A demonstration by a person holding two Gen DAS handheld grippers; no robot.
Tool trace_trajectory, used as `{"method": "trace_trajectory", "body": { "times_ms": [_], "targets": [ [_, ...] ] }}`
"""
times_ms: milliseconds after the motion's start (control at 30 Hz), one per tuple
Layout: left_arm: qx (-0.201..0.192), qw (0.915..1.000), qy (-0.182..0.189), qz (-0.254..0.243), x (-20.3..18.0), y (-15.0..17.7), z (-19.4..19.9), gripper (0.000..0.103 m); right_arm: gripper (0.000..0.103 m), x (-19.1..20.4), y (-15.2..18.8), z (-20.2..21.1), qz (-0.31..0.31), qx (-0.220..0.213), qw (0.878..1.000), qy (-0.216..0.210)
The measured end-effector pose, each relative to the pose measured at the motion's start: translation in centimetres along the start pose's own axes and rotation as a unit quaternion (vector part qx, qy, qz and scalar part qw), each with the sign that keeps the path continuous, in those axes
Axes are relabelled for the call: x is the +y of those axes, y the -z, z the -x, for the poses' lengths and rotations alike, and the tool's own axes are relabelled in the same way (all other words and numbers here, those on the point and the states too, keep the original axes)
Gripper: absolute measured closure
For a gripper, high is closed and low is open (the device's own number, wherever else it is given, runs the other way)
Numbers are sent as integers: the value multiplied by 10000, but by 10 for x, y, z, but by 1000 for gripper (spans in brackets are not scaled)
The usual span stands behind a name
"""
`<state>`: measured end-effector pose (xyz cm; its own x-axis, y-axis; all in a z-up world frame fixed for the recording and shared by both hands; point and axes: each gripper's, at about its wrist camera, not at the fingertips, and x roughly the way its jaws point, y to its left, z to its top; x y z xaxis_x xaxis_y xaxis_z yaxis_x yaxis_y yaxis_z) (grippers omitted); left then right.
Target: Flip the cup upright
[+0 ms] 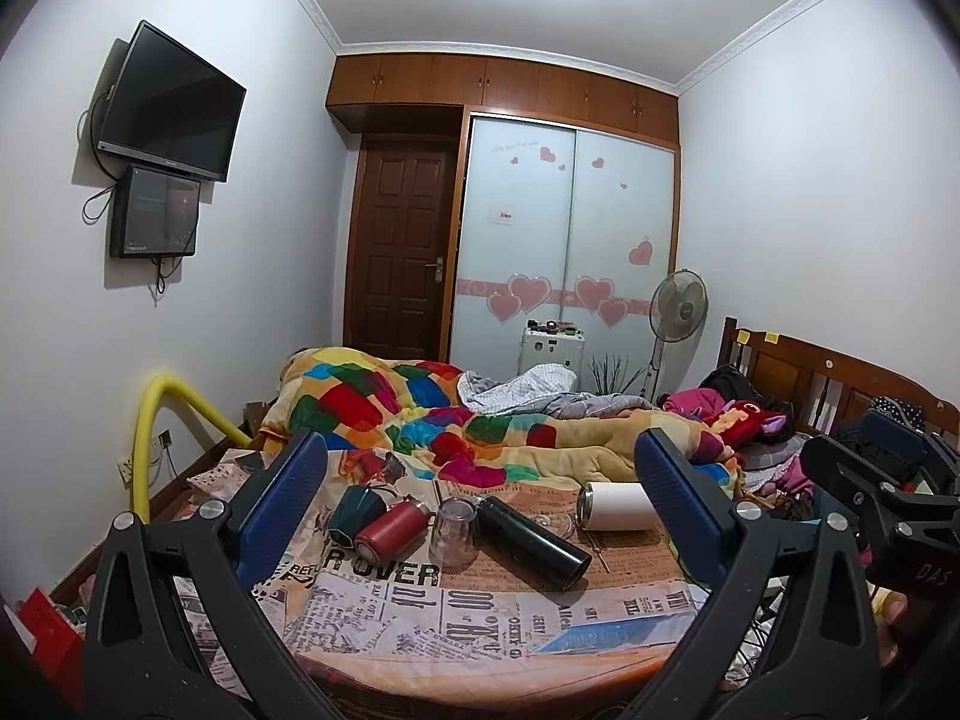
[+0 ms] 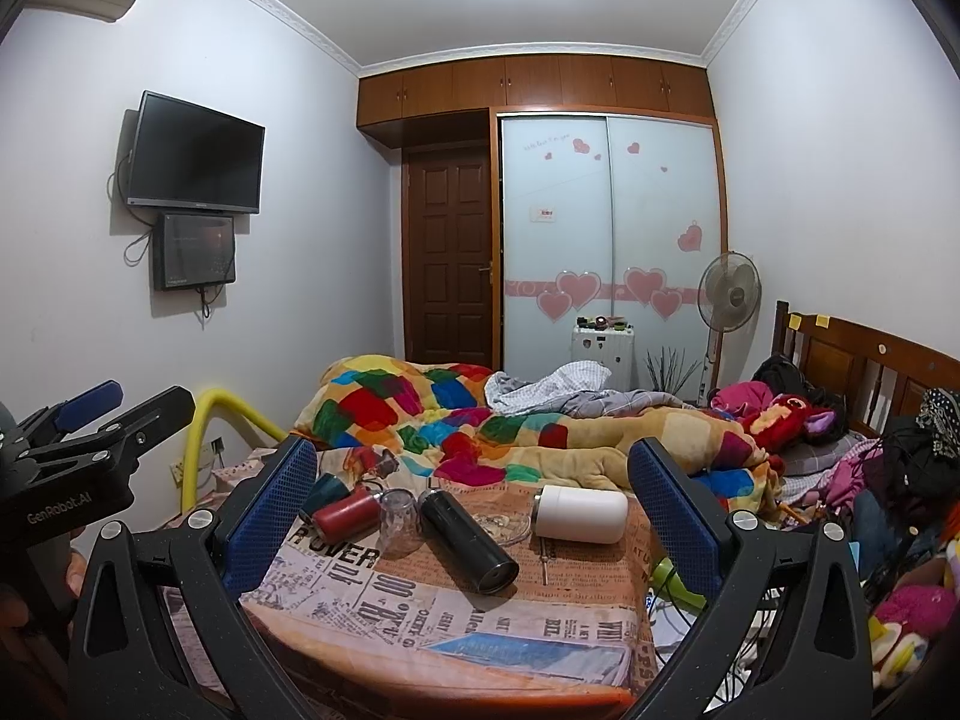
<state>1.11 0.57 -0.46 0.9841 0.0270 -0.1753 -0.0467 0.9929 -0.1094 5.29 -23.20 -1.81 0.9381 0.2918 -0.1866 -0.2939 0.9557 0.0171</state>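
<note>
Though half-hidden elsewhere, green cup [image 1: 350, 514] left-view plain

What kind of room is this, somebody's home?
Yes, most likely a lived-in bedroom: a bed with a patchwork quilt, a sliding-door wardrobe with heart stickers, and a wall-mounted television.

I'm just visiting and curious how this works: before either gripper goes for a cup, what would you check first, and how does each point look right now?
1. Left gripper open, nothing held: ok.
2. Right gripper open, nothing held: ok.
3. Clear glass cup upright: not ok, it stands mouth down.
4. Room around it: not ok, red bottle and black bottle lie close beside it.
5. White cup upright: not ok, on its side.
6. Newspaper-print cloth firm underneath: cannot tell.
</note>
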Motion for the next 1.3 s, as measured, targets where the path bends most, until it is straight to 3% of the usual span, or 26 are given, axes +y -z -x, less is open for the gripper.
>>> {"method": "trace_trajectory", "body": {
  "times_ms": [1300],
  "targets": [
    [35,10000,-29,-7,2,3,1,0,0,8,12,-4,5,36,10000,-15]
  ]
}}
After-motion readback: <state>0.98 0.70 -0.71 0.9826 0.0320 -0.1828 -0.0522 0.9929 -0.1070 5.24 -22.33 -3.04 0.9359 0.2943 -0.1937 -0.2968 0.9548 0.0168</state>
